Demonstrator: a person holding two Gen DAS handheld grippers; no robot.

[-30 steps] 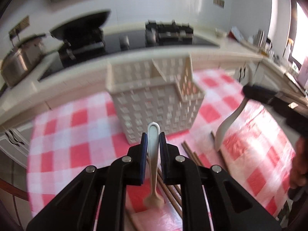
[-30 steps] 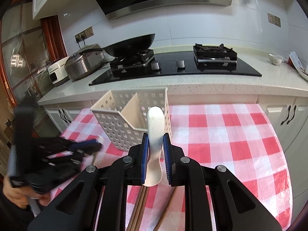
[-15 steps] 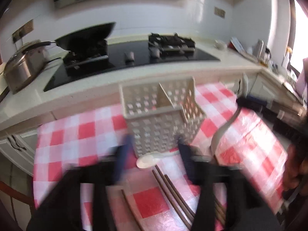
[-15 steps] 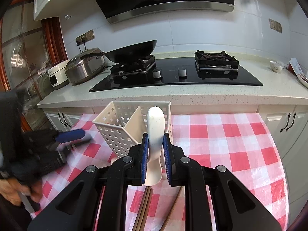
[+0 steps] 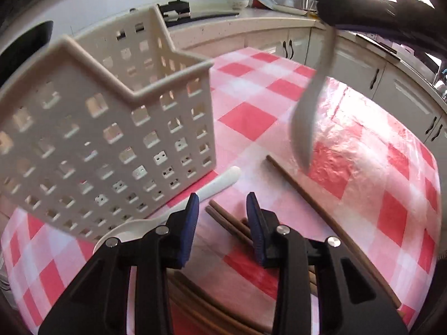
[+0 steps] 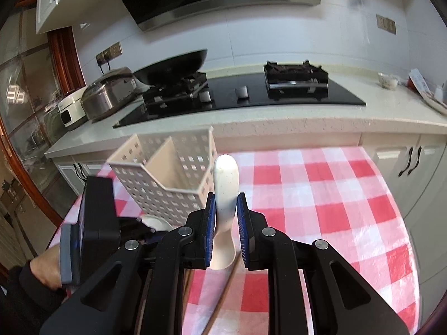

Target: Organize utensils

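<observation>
The right gripper (image 6: 225, 217) pinches one white spoon (image 6: 225, 195) upright, ready for the perforated basket (image 6: 170, 178); the left gripper (image 5: 222, 223), spread, hovers beside another spoon (image 5: 156, 220) lying on the desk (image 5: 363, 167) against the basket

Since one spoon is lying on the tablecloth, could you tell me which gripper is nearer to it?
Left. The left gripper hangs open just beside the fallen spoon by the basket; the right gripper is raised, shut on another spoon.
</observation>
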